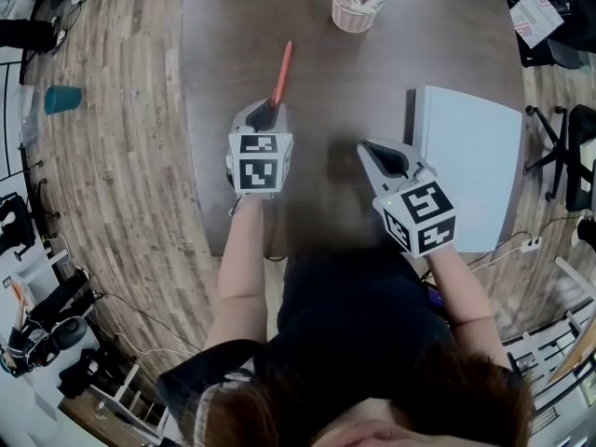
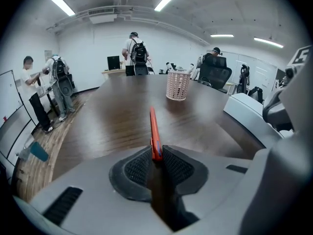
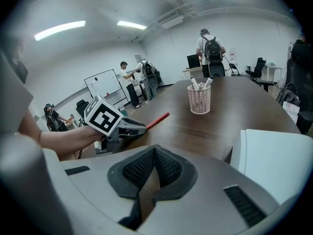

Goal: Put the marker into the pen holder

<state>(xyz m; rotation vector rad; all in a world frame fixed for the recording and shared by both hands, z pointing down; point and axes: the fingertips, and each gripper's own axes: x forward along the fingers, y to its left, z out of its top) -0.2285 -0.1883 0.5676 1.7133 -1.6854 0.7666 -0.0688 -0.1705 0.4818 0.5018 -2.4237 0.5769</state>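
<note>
Gripped red marker (image 2: 153,126) by near end with left hand-held gripper (image 2: 156,156), pads pressed on both sides. Pointed far end away across dark bench (image 1: 223,54) toward pink mesh pen holder (image 1: 357,7), well apart near far edge, white pens inside. Held right hand-held gripper (image 3: 153,153) closed, pads together, empty, just beside white box (image 1: 470,156).

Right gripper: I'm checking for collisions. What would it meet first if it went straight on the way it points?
Probably the bare table, a little short of the pen holder, though depth is unclear.
</note>
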